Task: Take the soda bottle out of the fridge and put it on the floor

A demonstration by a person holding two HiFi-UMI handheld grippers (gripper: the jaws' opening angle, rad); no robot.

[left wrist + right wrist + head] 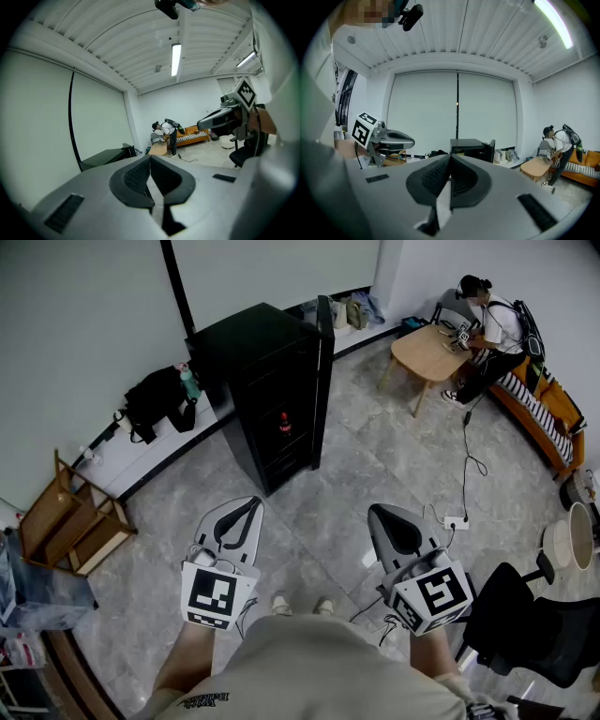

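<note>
Across the room, by the pale wall, the black fridge [262,381] is seen with its door [324,362] swung open. The soda bottle [284,424] is made out inside it, about halfway up, as a small dark shape with a red label, well apart from both grippers. The left gripper [251,504] is held low over the grey tiled floor [328,484], jaws closed together, nothing between them. The right gripper [378,512] is held alongside, jaws likewise pressed together and empty. Both are pointed toward the fridge. A black bag [155,399] and a green bottle [190,382] are set on the ledge left of the fridge. A person [487,320] is bent over a wooden table [427,352] at far right.
</note>
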